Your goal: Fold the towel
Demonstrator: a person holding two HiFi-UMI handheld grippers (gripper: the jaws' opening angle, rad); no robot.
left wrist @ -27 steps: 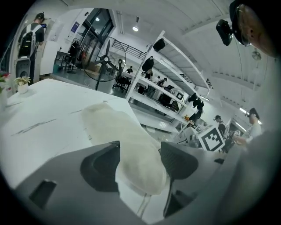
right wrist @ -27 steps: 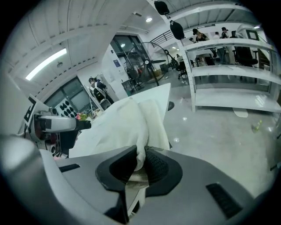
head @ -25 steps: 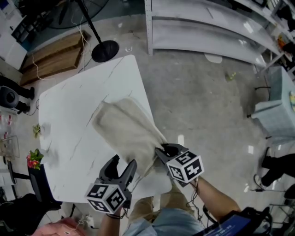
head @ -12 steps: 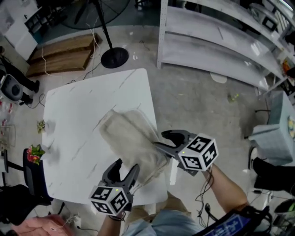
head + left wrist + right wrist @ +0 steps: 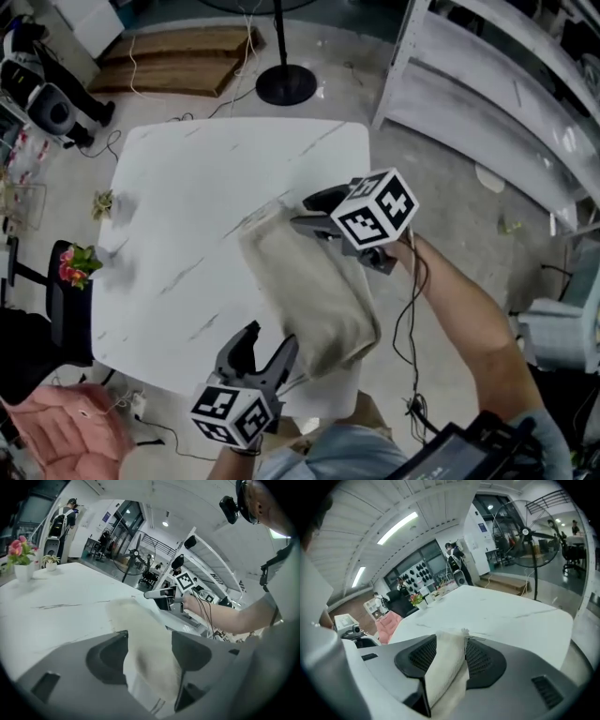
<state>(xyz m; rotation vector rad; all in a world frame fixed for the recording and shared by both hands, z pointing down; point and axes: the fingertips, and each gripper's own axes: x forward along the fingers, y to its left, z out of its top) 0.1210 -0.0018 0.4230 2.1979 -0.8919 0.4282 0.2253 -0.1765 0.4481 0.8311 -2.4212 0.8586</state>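
Since right tool let go of the towel near end and swung to its far end on the worktop, jaws just reopened then nipped in slightly, towel between them unclamped, left tool open over the near end, next fold looks ready.

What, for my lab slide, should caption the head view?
Right gripper, fingers just closing, straddles the towel's far end on the white table; left gripper hovers open nearby.
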